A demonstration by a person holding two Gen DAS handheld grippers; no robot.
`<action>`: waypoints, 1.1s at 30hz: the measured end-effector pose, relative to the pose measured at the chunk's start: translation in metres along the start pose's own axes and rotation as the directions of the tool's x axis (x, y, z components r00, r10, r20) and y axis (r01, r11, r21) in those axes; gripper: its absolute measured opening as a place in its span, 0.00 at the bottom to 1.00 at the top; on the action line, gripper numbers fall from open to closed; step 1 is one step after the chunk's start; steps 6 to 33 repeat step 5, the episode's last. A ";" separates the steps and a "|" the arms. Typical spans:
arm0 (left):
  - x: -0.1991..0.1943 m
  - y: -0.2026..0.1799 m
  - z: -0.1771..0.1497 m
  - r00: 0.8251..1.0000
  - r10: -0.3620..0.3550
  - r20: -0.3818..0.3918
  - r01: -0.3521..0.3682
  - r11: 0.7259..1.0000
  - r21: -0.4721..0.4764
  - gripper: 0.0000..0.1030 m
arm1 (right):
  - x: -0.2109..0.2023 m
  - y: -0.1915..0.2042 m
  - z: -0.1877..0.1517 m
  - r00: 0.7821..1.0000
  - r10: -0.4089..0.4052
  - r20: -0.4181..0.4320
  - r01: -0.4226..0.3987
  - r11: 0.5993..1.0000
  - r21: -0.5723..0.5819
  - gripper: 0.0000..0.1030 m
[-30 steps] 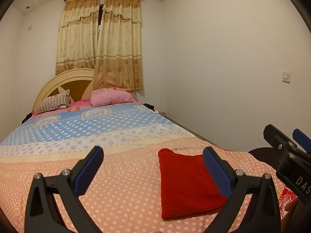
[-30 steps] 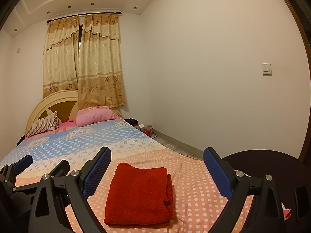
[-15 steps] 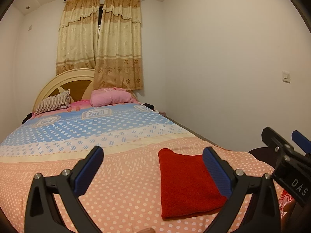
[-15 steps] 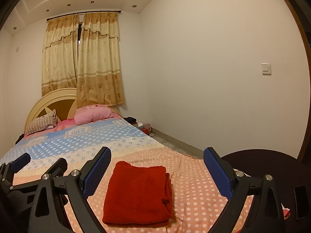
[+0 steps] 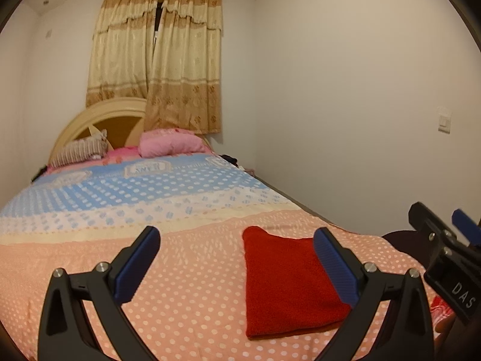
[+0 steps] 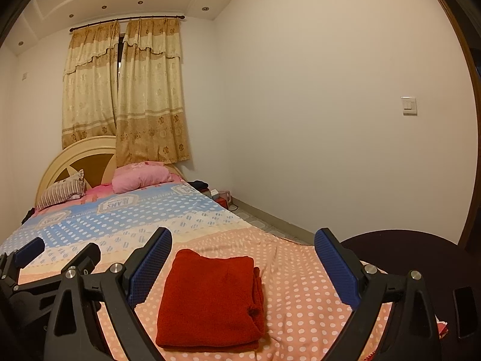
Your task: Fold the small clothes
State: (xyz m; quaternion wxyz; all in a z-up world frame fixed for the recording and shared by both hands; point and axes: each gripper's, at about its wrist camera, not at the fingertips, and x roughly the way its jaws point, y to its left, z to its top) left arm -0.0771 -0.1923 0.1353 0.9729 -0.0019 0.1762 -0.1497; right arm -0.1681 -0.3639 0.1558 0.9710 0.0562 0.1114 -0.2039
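A folded red garment (image 6: 210,297) lies flat on the polka-dot bedspread (image 6: 300,288), in the lower centre of the right wrist view and the lower right of centre in the left wrist view (image 5: 288,279). The right gripper (image 6: 243,266) hangs above it with its blue-padded fingers spread wide and holding nothing; the garment shows between them. The left gripper (image 5: 237,261) is likewise spread apart and empty, its right finger overlapping the garment's right edge in the frame. Each gripper appears at the edge of the other's view. A pink pillow (image 6: 139,177) and a striped pillow (image 6: 61,194) rest against the headboard (image 6: 81,158) at left, beneath beige curtains (image 6: 126,93).
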 end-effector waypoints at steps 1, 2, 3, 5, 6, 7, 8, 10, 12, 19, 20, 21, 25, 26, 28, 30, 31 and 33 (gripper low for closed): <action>0.001 0.000 -0.001 1.000 0.002 -0.003 -0.002 1.000 0.001 1.00 | 0.000 -0.001 0.000 1.000 0.001 -0.003 -0.001 1.000 0.001 0.94; 0.001 0.000 -0.001 1.000 0.008 -0.003 -0.008 1.000 0.005 1.00 | 0.000 0.001 0.000 1.000 0.001 -0.005 -0.001 1.000 0.001 0.94; 0.002 0.000 -0.001 1.000 0.012 -0.003 -0.012 1.000 0.010 1.00 | 0.000 0.001 -0.001 1.000 0.002 -0.006 -0.002 1.000 0.000 0.94; 0.003 -0.001 -0.002 1.000 0.023 -0.001 -0.023 1.000 0.014 1.00 | 0.001 0.002 -0.001 1.000 -0.001 -0.009 0.001 1.000 -0.004 0.94; 0.003 -0.001 -0.002 1.000 0.023 -0.001 -0.023 1.000 0.014 1.00 | 0.001 0.002 -0.001 1.000 -0.001 -0.009 0.001 1.000 -0.004 0.94; 0.003 -0.001 -0.002 1.000 0.023 -0.001 -0.023 1.000 0.014 1.00 | 0.001 0.002 -0.001 1.000 -0.001 -0.009 0.001 1.000 -0.004 0.94; 0.003 -0.001 -0.002 1.000 0.023 -0.001 -0.023 1.000 0.014 1.00 | 0.001 0.002 -0.001 1.000 -0.001 -0.009 0.001 1.000 -0.004 0.94; 0.003 -0.001 -0.002 1.000 0.023 -0.001 -0.023 1.000 0.014 1.00 | 0.001 0.002 -0.001 1.000 -0.001 -0.009 0.001 1.000 -0.004 0.94; 0.003 -0.001 -0.002 1.000 0.023 -0.001 -0.023 1.000 0.014 1.00 | 0.001 0.002 -0.001 1.000 -0.001 -0.009 0.001 1.000 -0.004 0.94; 0.003 -0.001 -0.002 1.000 0.023 -0.001 -0.023 1.000 0.014 1.00 | 0.001 0.002 -0.001 1.000 -0.001 -0.009 0.001 1.000 -0.004 0.94; 0.003 -0.001 -0.002 1.000 0.023 -0.001 -0.023 1.000 0.014 1.00 | 0.001 0.002 -0.001 1.000 -0.001 -0.009 0.001 1.000 -0.004 0.94; 0.003 -0.001 -0.002 1.000 0.023 -0.001 -0.023 1.000 0.014 1.00 | 0.001 0.002 -0.001 1.000 -0.001 -0.009 0.001 1.000 -0.004 0.94; 0.003 -0.001 -0.002 1.000 0.023 -0.001 -0.023 1.000 0.014 1.00 | 0.001 0.002 -0.001 1.000 -0.001 -0.009 0.001 1.000 -0.004 0.94; 0.003 -0.001 -0.002 1.000 0.023 -0.001 -0.023 1.000 0.014 1.00 | 0.001 0.002 -0.001 1.000 -0.001 -0.009 0.001 1.000 -0.004 0.94; 0.003 -0.001 -0.002 1.000 0.023 -0.001 -0.023 1.000 0.014 1.00 | 0.001 0.002 -0.001 1.000 -0.001 -0.009 0.001 1.000 -0.004 0.94; 0.003 -0.001 -0.002 1.000 0.023 -0.001 -0.023 1.000 0.014 1.00 | 0.001 0.002 -0.001 1.000 -0.001 -0.009 0.001 1.000 -0.004 0.94; 0.003 -0.001 -0.002 1.000 0.023 -0.001 -0.023 1.000 0.014 1.00 | 0.001 0.002 -0.001 1.000 -0.001 -0.009 0.001 1.000 -0.004 0.94; 0.003 -0.001 -0.002 1.000 0.023 -0.001 -0.023 1.000 0.014 1.00 | 0.001 0.002 -0.001 1.000 -0.001 -0.009 0.001 1.000 -0.004 0.94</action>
